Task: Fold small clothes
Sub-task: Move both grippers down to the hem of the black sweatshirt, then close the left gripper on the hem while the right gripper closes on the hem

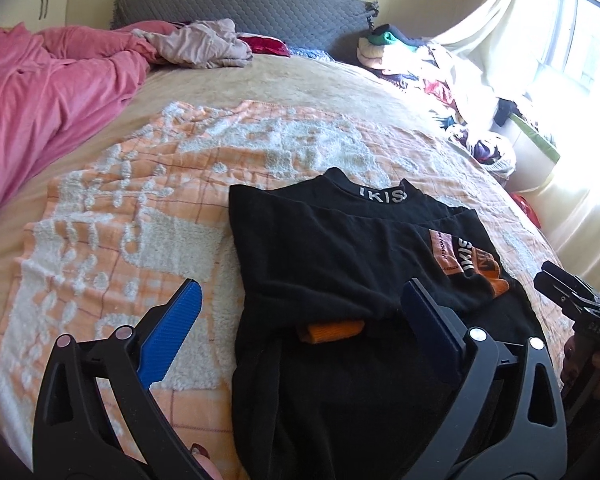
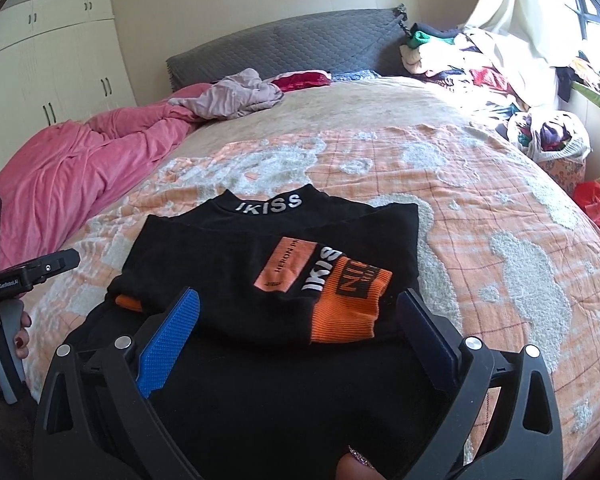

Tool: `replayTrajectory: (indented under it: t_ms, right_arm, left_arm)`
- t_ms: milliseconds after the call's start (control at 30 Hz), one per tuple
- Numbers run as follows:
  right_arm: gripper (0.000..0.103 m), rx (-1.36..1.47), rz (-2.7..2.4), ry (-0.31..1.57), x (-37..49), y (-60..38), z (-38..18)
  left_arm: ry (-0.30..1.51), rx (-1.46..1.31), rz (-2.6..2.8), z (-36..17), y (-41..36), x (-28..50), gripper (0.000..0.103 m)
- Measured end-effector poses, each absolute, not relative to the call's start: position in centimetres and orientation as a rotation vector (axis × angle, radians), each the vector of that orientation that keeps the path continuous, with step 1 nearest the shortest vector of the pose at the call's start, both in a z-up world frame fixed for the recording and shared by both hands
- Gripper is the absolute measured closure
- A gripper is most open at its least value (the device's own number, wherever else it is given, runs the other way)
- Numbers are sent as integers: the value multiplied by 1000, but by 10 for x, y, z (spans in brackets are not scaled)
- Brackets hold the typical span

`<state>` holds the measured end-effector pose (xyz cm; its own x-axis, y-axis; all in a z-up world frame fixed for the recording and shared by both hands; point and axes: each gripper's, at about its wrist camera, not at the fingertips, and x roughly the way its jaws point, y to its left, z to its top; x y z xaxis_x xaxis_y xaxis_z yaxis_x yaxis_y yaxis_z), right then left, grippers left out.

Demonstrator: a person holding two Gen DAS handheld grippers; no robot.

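A black top [image 1: 320, 248] [image 2: 220, 264] lies partly folded on the orange and white blanket [image 1: 120, 220] [image 2: 480, 208], its sleeves laid across the body. Its collar [image 1: 382, 195] [image 2: 268, 202] reads IKISS and points toward the headboard. One orange cuff [image 2: 348, 308] rests on top, and another cuff [image 1: 332, 330] peeks out from under a fold. My left gripper [image 1: 300, 292] hovers open over the top's left side with nothing between its blue pads. My right gripper [image 2: 300, 296] hovers open over the right side, also holding nothing. Each view shows the other gripper at its edge.
A pink duvet [image 1: 40, 80] [image 2: 80, 160] is bunched along the bed's left side. A beige garment [image 1: 204, 44] [image 2: 236, 96] lies near the grey headboard [image 1: 260, 12]. A pile of clothes [image 1: 440, 68] [image 2: 480, 68] fills the far right by the window. A red bag [image 2: 596, 204] sits off the bed.
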<state>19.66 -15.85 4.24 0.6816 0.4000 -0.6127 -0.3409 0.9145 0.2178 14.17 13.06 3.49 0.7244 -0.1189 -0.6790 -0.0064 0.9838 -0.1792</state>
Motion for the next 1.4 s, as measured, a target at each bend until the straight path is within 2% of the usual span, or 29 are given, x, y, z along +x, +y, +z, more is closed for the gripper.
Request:
replayTrajectory:
  t_ms: [433, 800, 867, 1033, 1267, 1400]
  right_arm:
    - [5, 64, 491, 687, 181, -151, 54]
    - [5, 64, 538, 677, 158, -148, 56]
    - [5, 69, 541, 687, 153, -148, 53]
    - [5, 76, 542, 729, 140, -150, 40]
    - [5, 60, 550, 769, 111, -150, 28]
    - [5, 64, 546, 811, 98, -152, 18]
  left_arm:
    - [736, -304, 15, 32, 150, 83, 10]
    - [806, -290, -8, 18, 147, 50, 10]
    - [826, -296, -20, 12, 147, 45, 14]
    - [897, -356, -73, -7, 147, 31, 33]
    - [981, -387, -75, -34, 151, 9, 34]
    - [1015, -388, -86, -45, 148, 0, 40]
